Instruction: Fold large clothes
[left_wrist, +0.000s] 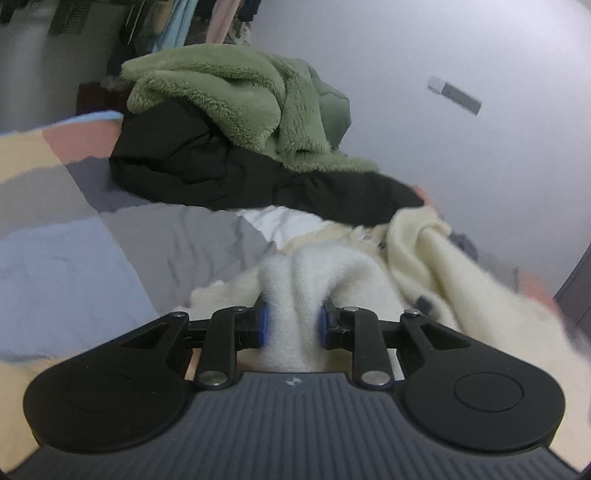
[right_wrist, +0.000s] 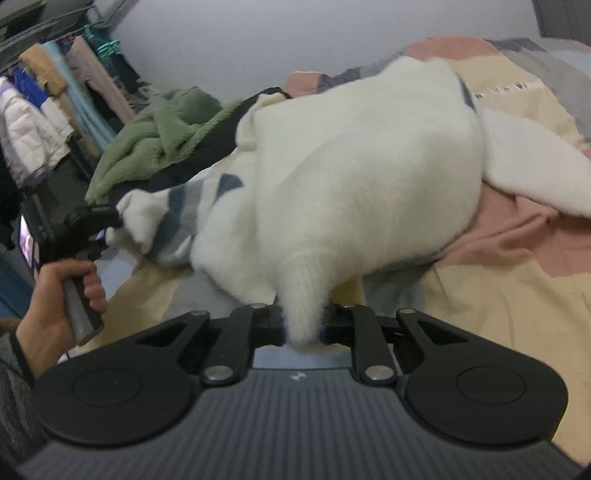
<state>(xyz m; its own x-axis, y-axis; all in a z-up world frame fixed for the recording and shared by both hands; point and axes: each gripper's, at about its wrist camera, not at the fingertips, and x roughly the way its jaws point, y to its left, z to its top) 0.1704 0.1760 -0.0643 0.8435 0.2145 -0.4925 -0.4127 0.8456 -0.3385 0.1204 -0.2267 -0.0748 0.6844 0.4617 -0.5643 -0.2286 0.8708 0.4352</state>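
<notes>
On the bed (right_wrist: 517, 295), my left tool (left_wrist: 294, 325) and right tool (right_wrist: 303, 325) each pinch the cream sweater (right_wrist: 351, 177) (carry both edges level, taut).

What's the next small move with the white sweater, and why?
Probably draw the two grippers apart to pull it flat. The left gripper and right gripper each pinch an edge of the white sweater, which sits bunched in a mound on the bedspread, one sleeve sprawled aside.
</notes>
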